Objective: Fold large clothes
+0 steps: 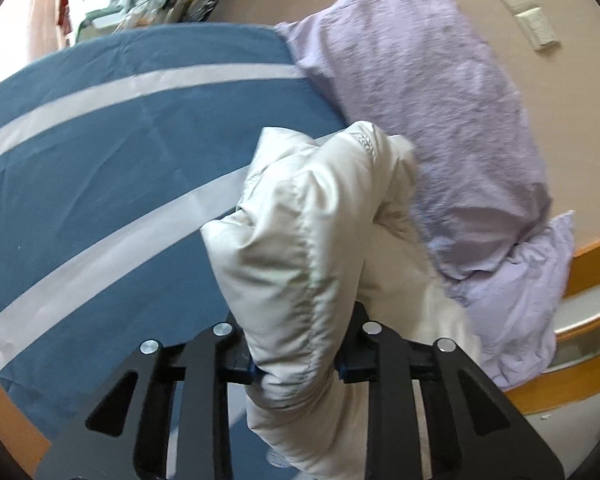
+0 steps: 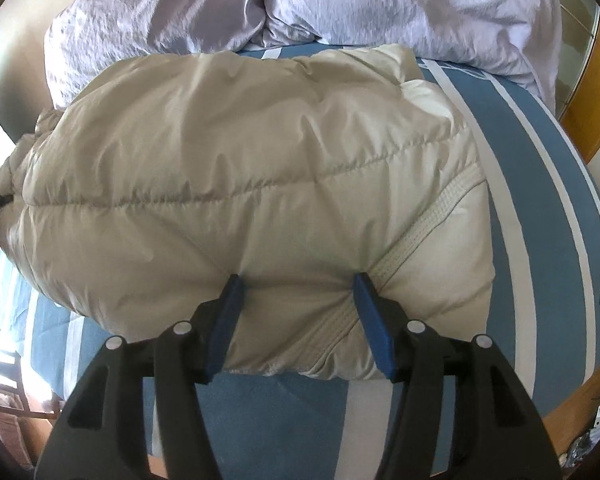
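On the striped bed (image 2: 540, 184), left hand-held gripper (image 1: 296, 372) pinches a puffer jacket (image 2: 240, 184) fold; right hand-held gripper (image 2: 296, 284), at six o'clock, spreads half-open, tips denting the jacket.

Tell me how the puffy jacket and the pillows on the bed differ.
The jacket is cream and glossy with stitched quilt lines; the pillows are pale lilac, crinkled and unquilted. The jacket lies out on the blue striped sheet; the pillows sit at the bed's far end, against the wall. The left gripper is clamped on a fold of the jacket and the right gripper presses its tips into it; nothing grips the pillows. Both look soft and puffy.
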A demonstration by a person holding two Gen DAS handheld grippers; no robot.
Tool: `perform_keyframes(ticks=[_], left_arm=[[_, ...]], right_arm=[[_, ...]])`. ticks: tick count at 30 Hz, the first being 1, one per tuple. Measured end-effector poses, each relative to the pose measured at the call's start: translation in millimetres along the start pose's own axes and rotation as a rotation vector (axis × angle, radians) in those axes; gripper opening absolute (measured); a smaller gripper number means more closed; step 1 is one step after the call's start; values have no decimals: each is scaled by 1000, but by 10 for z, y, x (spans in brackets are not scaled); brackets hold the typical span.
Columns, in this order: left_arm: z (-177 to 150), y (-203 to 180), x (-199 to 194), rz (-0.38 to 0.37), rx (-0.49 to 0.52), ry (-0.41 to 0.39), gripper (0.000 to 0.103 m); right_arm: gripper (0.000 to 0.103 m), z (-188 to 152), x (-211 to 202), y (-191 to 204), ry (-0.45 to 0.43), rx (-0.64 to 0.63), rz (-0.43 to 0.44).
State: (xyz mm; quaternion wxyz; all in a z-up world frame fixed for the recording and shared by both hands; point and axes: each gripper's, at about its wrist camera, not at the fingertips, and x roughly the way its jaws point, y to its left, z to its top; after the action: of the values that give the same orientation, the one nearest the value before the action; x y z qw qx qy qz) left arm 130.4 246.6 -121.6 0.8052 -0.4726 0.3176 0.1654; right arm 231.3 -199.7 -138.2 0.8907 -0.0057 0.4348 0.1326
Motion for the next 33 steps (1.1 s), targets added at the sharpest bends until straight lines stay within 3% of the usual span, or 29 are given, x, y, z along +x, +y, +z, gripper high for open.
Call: perform_keyframes(ticks=[7, 15, 21, 33], left_arm=[[-111, -762, -390, -172, 135, -29, 24], [-657, -1789, -601, -319, 374, 23, 24], [-1150, -2219, -554, -353, 543, 75, 24], [-1570, -2472, -329, -339, 651, 139, 24]], right_arm=[[59, 40, 60, 2, 13, 5, -6], [59, 25, 98, -2, 13, 19, -1], [59, 31, 100, -10, 10, 22, 7], [60, 43, 90, -59, 3, 23, 24]])
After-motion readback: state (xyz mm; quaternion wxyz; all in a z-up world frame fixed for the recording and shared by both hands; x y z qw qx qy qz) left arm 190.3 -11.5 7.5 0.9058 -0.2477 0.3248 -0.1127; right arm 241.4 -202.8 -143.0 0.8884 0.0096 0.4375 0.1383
